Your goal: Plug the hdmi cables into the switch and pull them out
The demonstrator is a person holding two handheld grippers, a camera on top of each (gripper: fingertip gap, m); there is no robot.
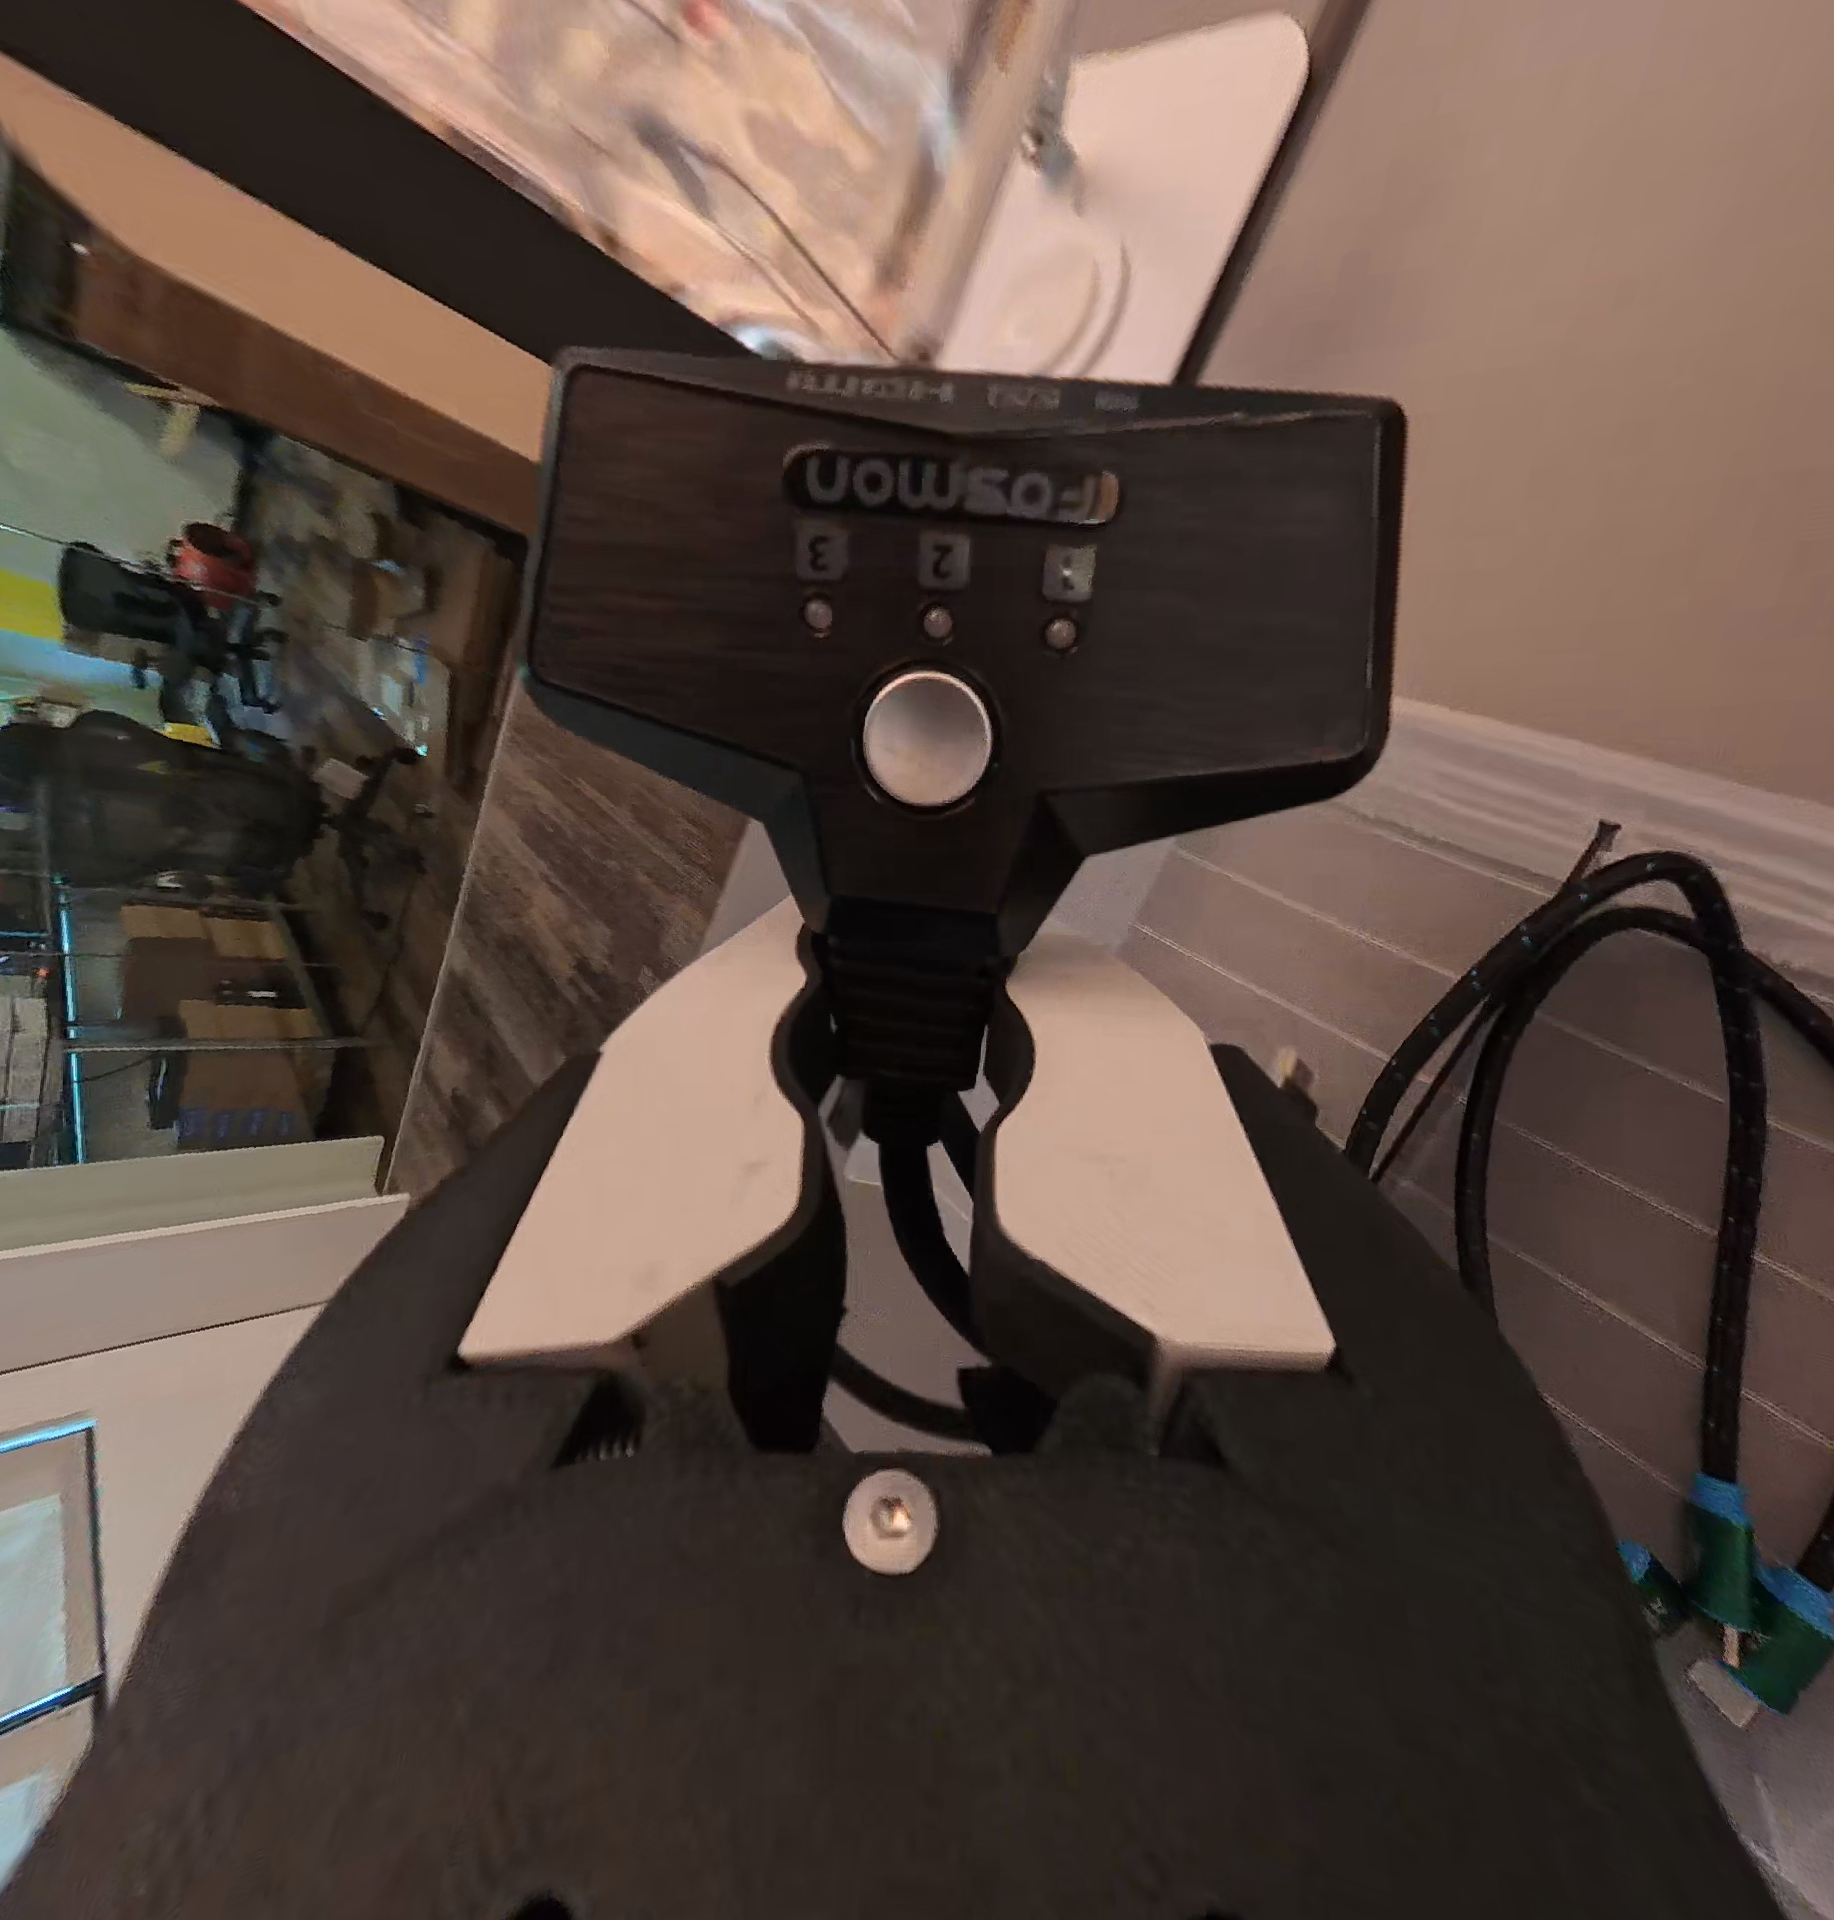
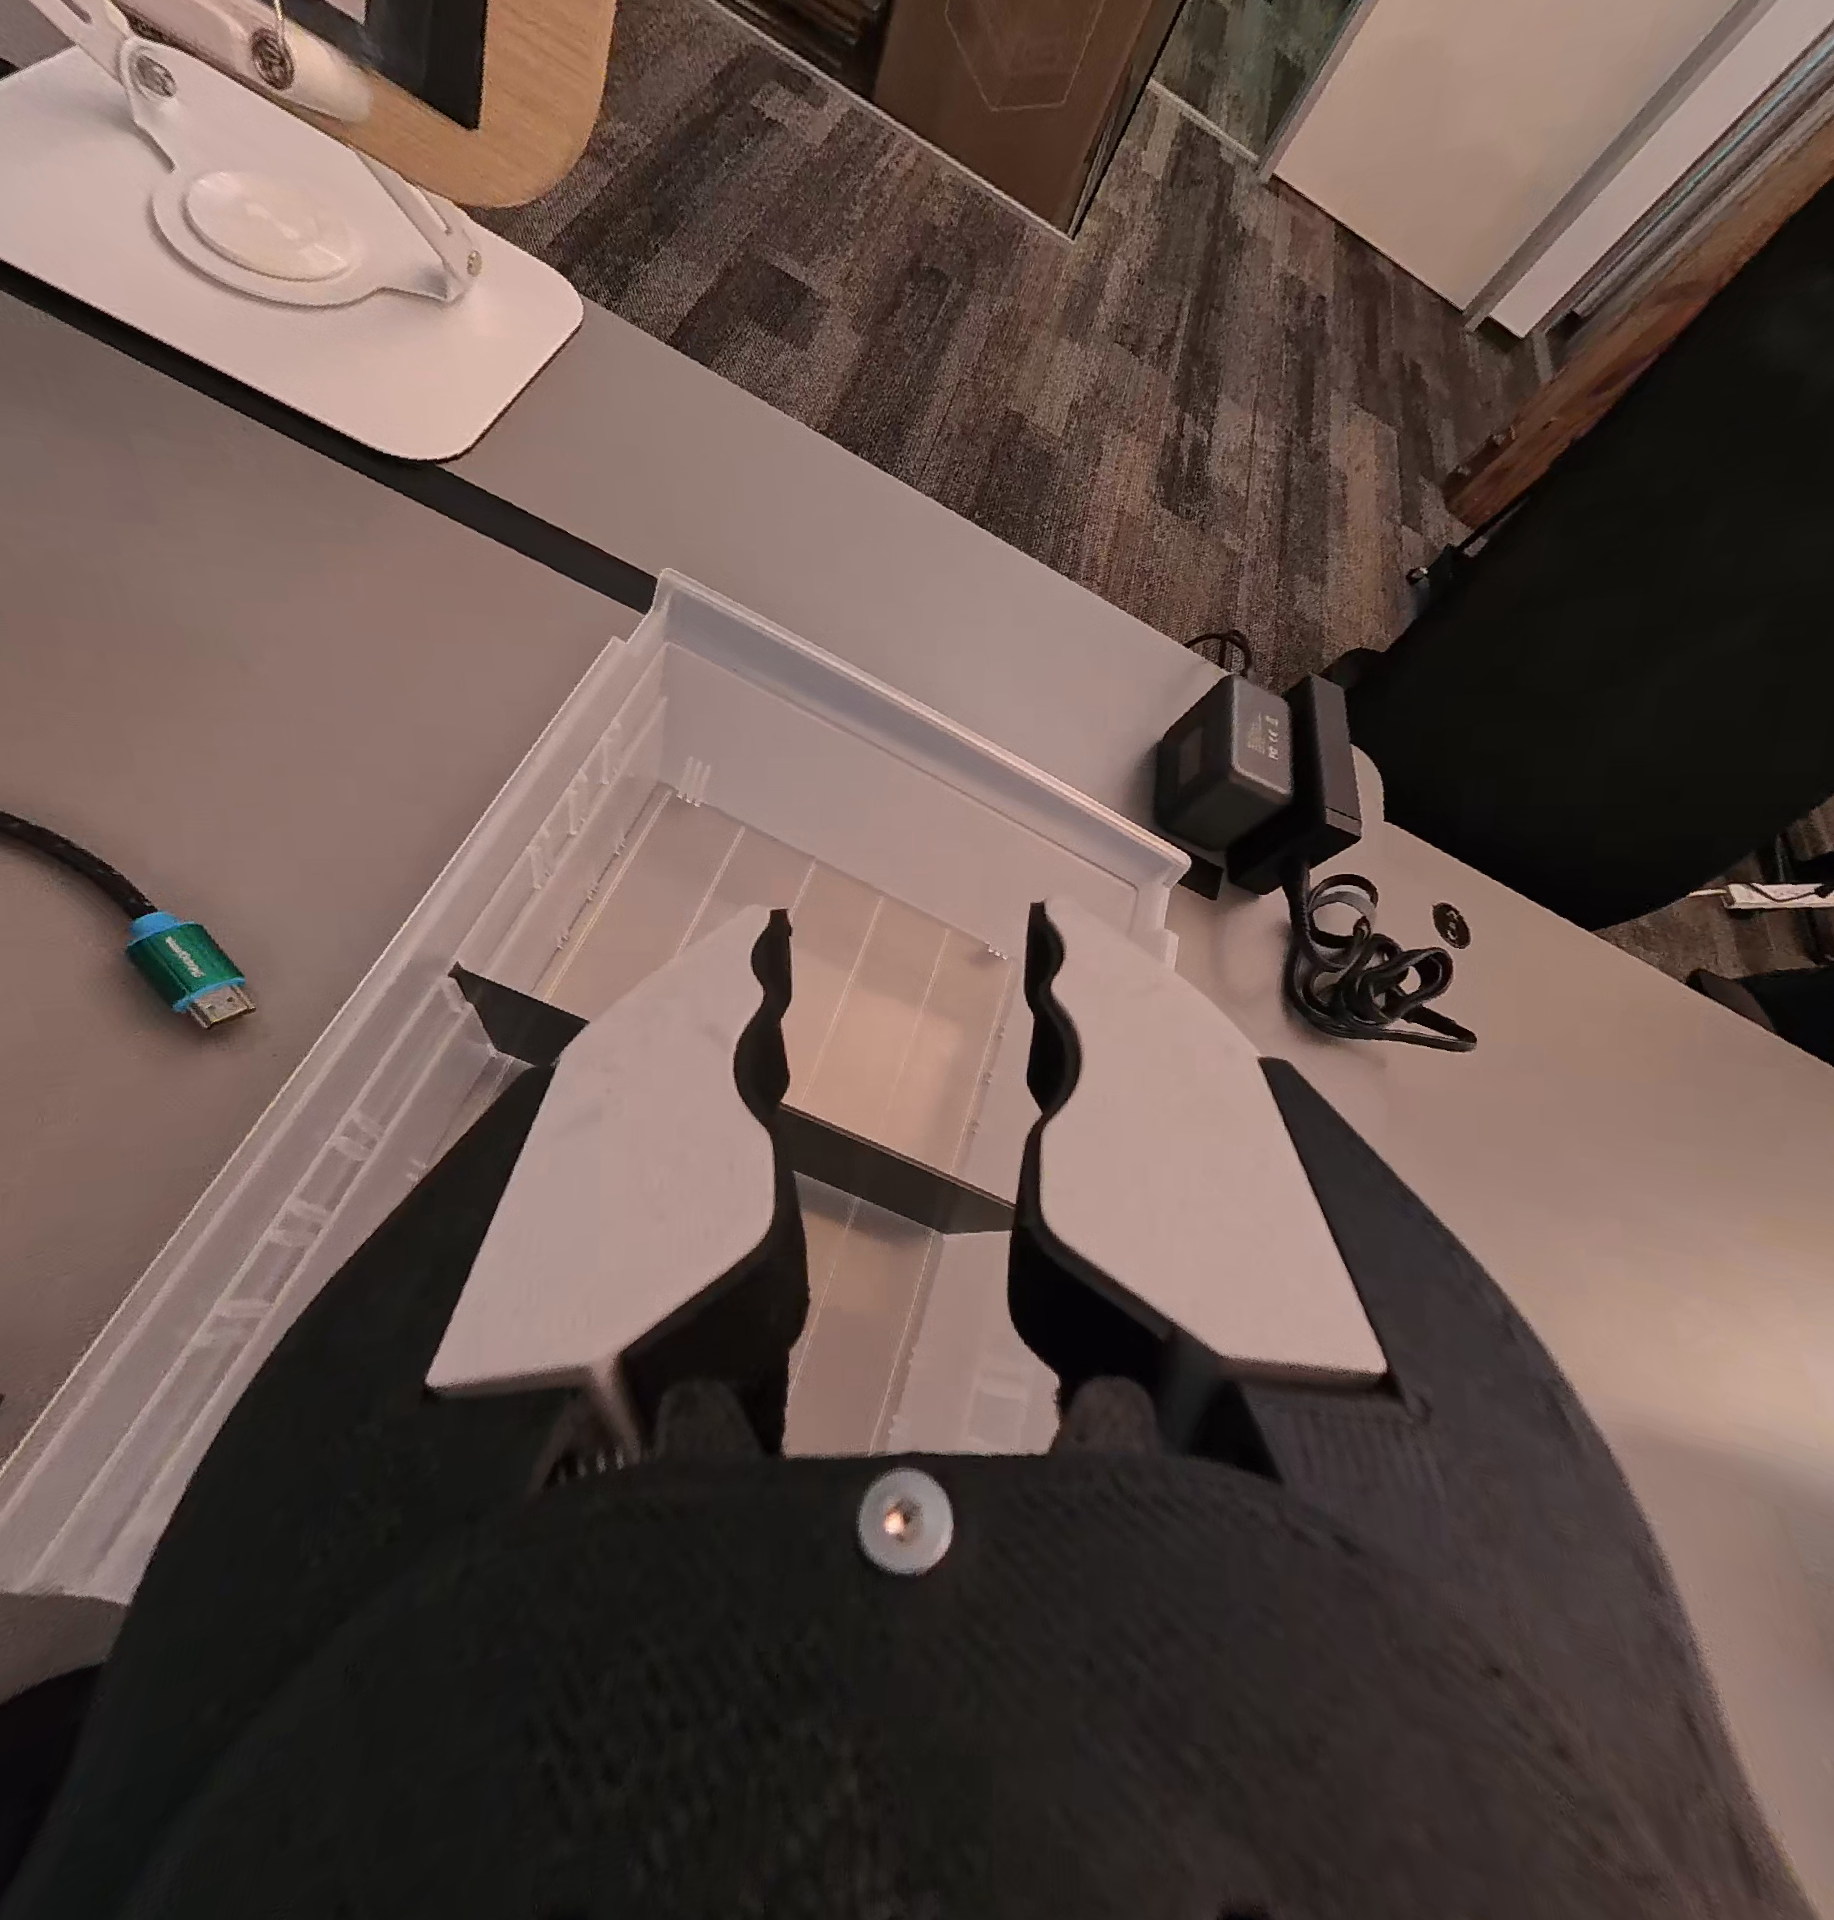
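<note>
Gripping the switch [image 1: 963, 582] only by its cable collar, the left tool [image 1: 900, 1023] risks letting it twist, while the right tool [image 2: 908, 935] gapes empty.

I see a grey desk [image 2: 269, 644] carrying a clear plastic bin [image 2: 923, 748], with a braided cable's teal-shelled plug [image 2: 188, 961] lying just left of it. To the bin's right sit a black power adapter [image 2: 1256, 769] and its coiled cord [image 2: 1375, 971]; a white stand base [image 2: 269, 301] rests at the far left corner.

Switch [image 1: 954, 613] black, brushed face, silver button [image 1: 926, 738]. Cables [image 1: 1682, 1174] black braid, blue flecks. Plug [image 2: 188, 961] teal-green, blue ends. Bin [image 2: 923, 727] clear white. Adapter [image 2: 1240, 764] black. Carpet [image 2: 1048, 343] grey-brown patchwork.
</note>
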